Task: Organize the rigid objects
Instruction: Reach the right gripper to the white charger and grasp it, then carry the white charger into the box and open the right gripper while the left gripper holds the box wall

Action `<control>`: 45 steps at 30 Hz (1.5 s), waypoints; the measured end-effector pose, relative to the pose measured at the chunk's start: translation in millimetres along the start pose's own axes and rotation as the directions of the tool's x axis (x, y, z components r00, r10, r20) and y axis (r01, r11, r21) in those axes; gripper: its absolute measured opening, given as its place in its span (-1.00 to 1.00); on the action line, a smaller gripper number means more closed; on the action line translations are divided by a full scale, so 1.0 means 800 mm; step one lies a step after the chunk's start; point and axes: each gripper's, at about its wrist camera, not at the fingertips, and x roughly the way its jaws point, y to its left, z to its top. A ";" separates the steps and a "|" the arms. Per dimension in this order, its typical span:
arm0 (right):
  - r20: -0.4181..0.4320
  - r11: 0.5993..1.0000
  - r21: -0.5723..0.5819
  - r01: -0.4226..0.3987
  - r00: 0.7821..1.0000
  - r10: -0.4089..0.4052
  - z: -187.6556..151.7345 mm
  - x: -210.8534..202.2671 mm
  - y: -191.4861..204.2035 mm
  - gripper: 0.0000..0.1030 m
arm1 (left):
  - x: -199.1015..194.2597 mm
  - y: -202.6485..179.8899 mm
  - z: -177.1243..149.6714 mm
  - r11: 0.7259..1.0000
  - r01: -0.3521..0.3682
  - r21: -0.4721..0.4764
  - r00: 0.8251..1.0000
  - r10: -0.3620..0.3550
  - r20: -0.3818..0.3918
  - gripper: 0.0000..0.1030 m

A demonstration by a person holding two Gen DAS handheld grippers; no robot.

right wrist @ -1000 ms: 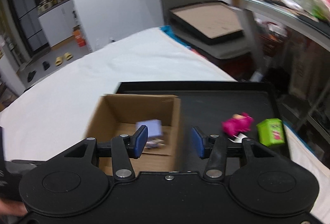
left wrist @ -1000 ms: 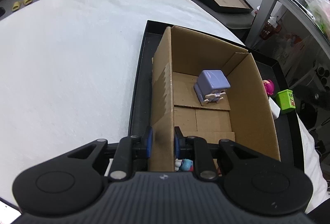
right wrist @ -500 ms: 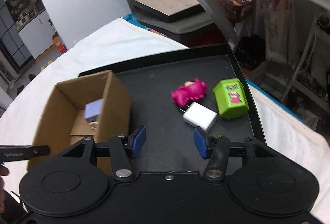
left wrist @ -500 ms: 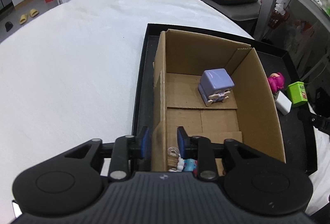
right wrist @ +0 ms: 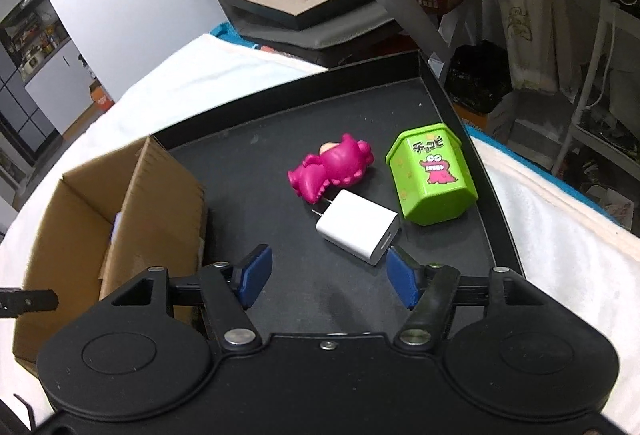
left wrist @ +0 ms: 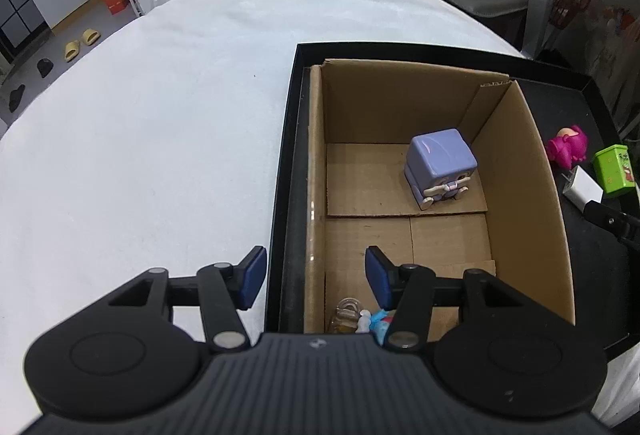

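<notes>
White cloth-covered counter [left wrist: 160, 139] carrying a black tray [right wrist: 400, 103]; cluttered shelving and a red basket behind.

Item 1: cardboard box [left wrist: 520, 203], open-topped, standing in the left part of the tray. Contents: lavender cube figure [left wrist: 440, 163] at the far end of the floor; small figurines [left wrist: 360, 319] at the near end, partly hidden and too small to tell apart.

Item 2: loose pieces on the tray to the right of the box: pink figure [right wrist: 332, 167] lying on its side, white charger plug [right wrist: 360, 231] just nearer, green container [right wrist: 432, 175] to the right.

Item 3: left gripper [left wrist: 314, 277], fingers spreading, straddling the box's left wall without pressing it; wall released.

Item 4: right gripper [right wrist: 328, 275], fingers spreading, nothing between them, hovering just near of the charger plug.

Step in hand, as judged: box partly filled; right gripper approaching its next pick.

Next move calls for: advancing until the fingers bracket the plug's short sides, clear of the pink figure and green container, closing, then carrying it left into the box.
</notes>
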 end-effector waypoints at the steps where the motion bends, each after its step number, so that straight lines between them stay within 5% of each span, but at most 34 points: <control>1: -0.001 1.000 -0.007 -0.002 1.000 0.002 0.000 0.002 -0.001 0.23 | 0.000 -0.003 0.000 1.000 -0.007 0.002 1.000 0.007 -0.002 0.03; 23: 0.002 0.998 -0.057 -0.013 1.000 0.013 0.012 0.052 0.002 0.45 | 0.009 -0.040 0.018 0.988 -0.150 0.032 0.988 0.151 -0.035 0.47; 26: 0.011 0.995 -0.098 0.013 1.000 -0.012 0.009 0.059 0.005 0.36 | 0.011 -0.037 0.020 0.987 -0.159 0.024 0.987 0.160 -0.036 0.48; 28: 0.014 0.991 -0.127 0.036 0.999 -0.034 0.008 0.057 0.008 -0.04 | 0.010 -0.035 0.020 0.987 -0.162 0.016 0.986 0.163 -0.033 0.48; 45: -0.018 0.998 -0.056 0.021 1.000 -0.022 0.005 0.017 0.009 -0.07 | -0.001 -0.032 0.032 0.994 -0.110 0.022 0.994 0.111 -0.023 0.48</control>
